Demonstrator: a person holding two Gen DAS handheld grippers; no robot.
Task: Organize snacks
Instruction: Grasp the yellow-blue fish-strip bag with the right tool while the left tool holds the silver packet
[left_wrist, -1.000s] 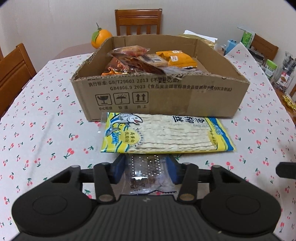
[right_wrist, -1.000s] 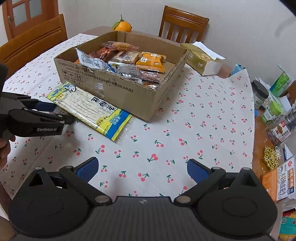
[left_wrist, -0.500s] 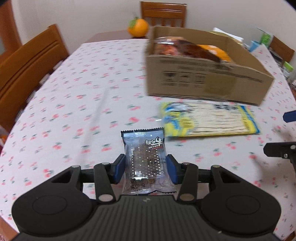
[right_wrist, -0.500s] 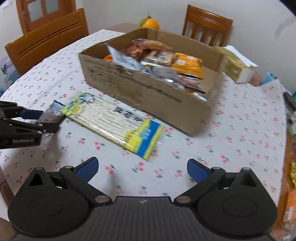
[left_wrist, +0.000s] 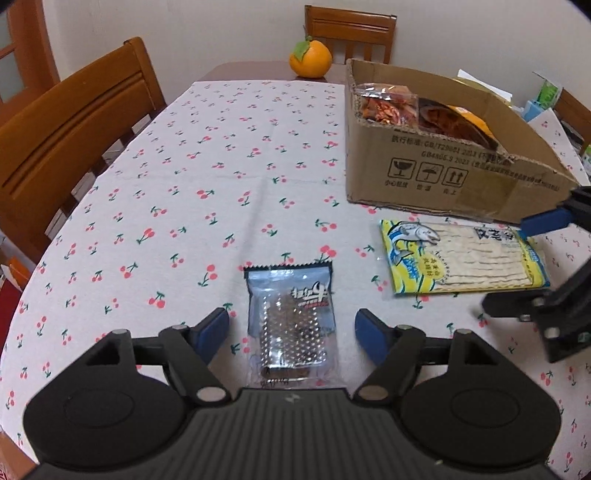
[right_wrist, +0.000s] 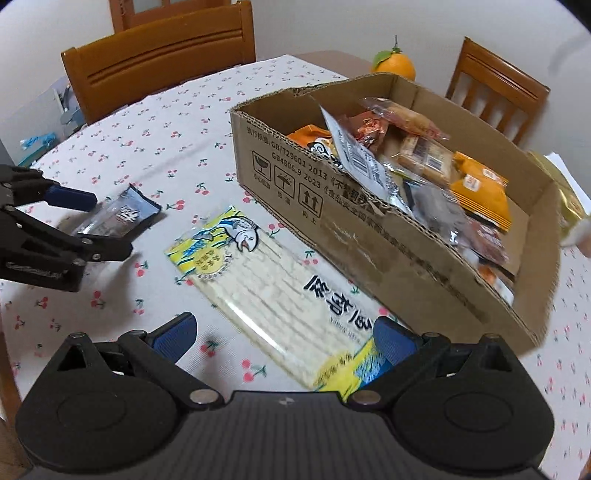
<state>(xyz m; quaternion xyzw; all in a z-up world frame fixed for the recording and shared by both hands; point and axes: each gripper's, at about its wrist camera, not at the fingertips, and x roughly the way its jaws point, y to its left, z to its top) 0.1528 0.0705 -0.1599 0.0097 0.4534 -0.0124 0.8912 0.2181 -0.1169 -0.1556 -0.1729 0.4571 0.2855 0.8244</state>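
Observation:
A small clear-and-blue jerky packet (left_wrist: 290, 317) lies flat on the cherry tablecloth between the spread fingers of my open left gripper (left_wrist: 291, 330); it also shows in the right wrist view (right_wrist: 120, 218). A long yellow fish-strip pack (left_wrist: 465, 258) lies in front of the cardboard box (left_wrist: 461, 184) of snacks. My right gripper (right_wrist: 284, 338) is open, its fingers either side of the near end of the fish-strip pack (right_wrist: 280, 291). The box (right_wrist: 369, 236) holds several wrapped snacks.
An orange (left_wrist: 310, 59) sits at the table's far end. Wooden chairs (left_wrist: 70, 133) stand around the table. My left gripper (right_wrist: 70, 225) shows at the left of the right wrist view. Other packages lie past the box on the right.
My left gripper carried the jerky packet left, away from the box, set it on the cloth and opened. My right gripper moved in over the fish-strip pack.

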